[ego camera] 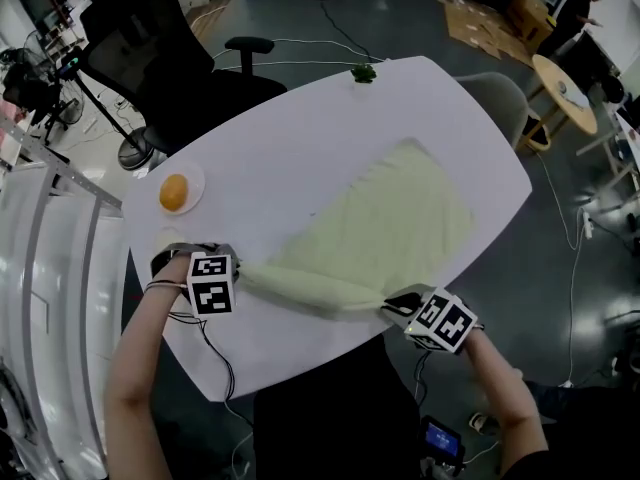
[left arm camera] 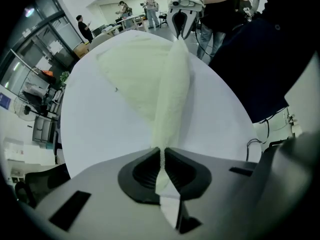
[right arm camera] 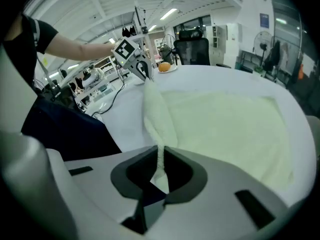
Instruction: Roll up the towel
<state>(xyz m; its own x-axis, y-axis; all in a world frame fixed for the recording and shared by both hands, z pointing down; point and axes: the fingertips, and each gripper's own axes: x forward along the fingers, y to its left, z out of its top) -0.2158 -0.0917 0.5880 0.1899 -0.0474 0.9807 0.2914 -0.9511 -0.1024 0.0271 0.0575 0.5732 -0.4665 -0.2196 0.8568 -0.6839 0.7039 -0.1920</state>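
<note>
A pale green towel point(ego camera: 385, 223) lies spread on the white table point(ego camera: 290, 143), its near edge bunched into a thick roll point(ego camera: 310, 290) along the table's front. My left gripper point(ego camera: 238, 273) is shut on the roll's left end; in the left gripper view the towel point(left arm camera: 172, 79) runs out from between the pads point(left arm camera: 161, 159). My right gripper point(ego camera: 392, 306) is shut on the roll's right end, and in the right gripper view the towel point(right arm camera: 225, 129) leaves the closed jaws point(right arm camera: 160, 166) as a twisted strand. The other gripper point(right arm camera: 134, 59) shows at the strand's far end.
A small white plate with an orange point(ego camera: 175, 192) sits at the table's left edge. A green sprig point(ego camera: 363, 72) lies at the far edge. A black office chair point(ego camera: 165, 53) stands beyond the table, and a round side table point(ego camera: 565, 88) at the far right.
</note>
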